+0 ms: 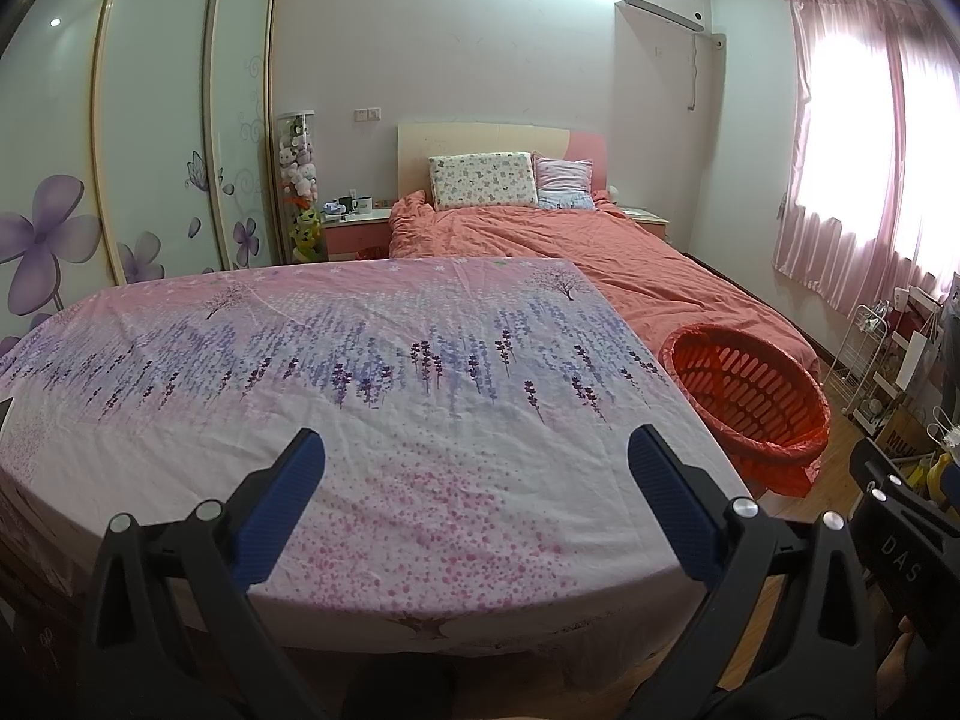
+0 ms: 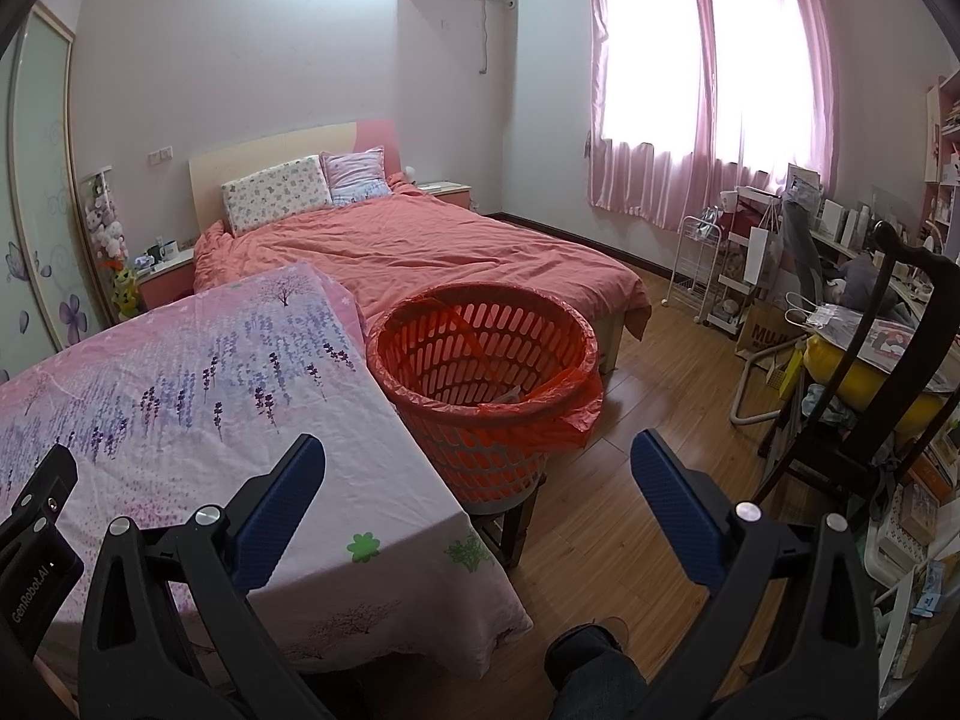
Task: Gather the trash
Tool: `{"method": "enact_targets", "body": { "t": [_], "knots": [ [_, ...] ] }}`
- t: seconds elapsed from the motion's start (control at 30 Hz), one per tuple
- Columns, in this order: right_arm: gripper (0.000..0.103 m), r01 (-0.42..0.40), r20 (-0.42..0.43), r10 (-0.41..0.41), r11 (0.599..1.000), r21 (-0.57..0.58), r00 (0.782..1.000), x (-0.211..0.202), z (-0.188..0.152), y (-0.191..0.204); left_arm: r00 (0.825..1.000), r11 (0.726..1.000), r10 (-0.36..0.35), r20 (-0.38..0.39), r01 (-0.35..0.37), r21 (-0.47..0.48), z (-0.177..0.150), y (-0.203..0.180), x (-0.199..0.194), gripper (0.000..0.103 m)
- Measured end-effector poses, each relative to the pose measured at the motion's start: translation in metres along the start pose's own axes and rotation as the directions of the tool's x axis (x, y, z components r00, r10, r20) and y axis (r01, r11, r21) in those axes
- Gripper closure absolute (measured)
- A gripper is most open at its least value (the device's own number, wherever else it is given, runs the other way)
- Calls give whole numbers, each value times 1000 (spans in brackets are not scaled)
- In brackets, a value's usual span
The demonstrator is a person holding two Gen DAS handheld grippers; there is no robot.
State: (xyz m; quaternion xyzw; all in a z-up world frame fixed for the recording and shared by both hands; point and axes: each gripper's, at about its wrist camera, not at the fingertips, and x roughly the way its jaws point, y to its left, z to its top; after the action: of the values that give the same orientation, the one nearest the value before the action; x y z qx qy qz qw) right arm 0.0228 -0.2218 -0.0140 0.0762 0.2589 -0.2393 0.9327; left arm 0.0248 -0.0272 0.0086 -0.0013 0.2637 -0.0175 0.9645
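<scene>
Left claw [image 1: 477, 456], right claw [image 2: 478, 459] both spread; one red basket [image 2: 486, 372]; one table [image 1: 360, 360].

We see the table [image 2: 180, 396] in front, with the basket [image 2: 486, 396] just beside its right edge, raised on a stool [image 2: 516, 519] that stands on the floor [image 2: 648, 420]. Behind both lies the bed [image 2: 420, 252], its two pillows [image 2: 282, 195] against the headboard [image 2: 264, 156], a nightstand [image 1: 354, 222] at either side. A wardrobe [image 1: 156, 120] stands left of the table, while a chair [image 2: 870, 396] and a wire rack [image 2: 699, 264] stand to the right, under the window [image 2: 714, 60].
</scene>
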Motion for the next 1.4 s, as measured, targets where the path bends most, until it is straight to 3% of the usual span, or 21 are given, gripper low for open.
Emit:
{"method": "enact_targets", "body": {
  "t": [1.4],
  "knots": [
    [2,0,-1,0,1000,-1,1000,0,0,1,1000,1000,10,-4,-10,-4,-4,0,4,4]
  ]
}}
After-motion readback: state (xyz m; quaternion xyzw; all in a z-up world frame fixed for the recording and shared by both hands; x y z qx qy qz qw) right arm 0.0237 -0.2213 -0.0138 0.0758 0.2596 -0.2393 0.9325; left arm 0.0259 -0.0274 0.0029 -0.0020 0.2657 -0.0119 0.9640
